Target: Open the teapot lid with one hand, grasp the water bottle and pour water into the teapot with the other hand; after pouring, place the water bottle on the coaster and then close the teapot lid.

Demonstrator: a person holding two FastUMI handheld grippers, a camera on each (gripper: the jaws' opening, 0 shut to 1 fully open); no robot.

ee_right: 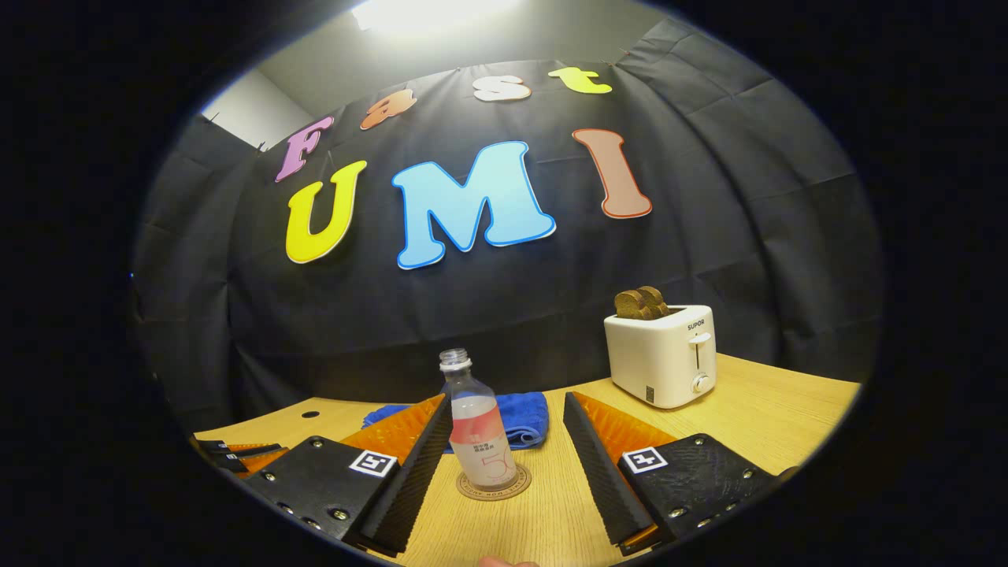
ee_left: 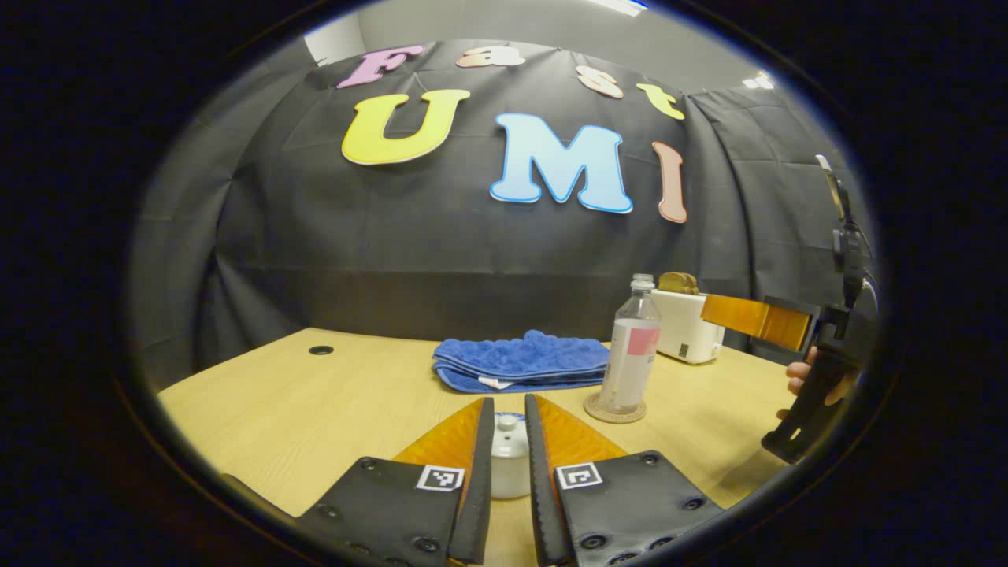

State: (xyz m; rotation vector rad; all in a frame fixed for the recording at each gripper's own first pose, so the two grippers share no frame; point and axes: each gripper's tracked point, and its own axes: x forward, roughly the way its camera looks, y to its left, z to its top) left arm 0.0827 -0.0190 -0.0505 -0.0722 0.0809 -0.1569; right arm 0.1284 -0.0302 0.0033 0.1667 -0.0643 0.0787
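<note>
Between the left gripper's narrowly parted fingers sits the small white ceramic teapot lid with its round knob; whether the fingers press on it I cannot tell. Beyond, the clear plastic water bottle, uncapped, stands upright on the round cork coaster, framed by the right gripper's widely spread fingers, not touching. Bare pale wooden worktop stretches left. A folded blue towel and white toaster holding brown bread stand near the back edge.

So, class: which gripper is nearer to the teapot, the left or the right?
Left. The left gripper has its fingers on either side of the teapot lid. The right gripper is open in front of the water bottle on its coaster.
</note>
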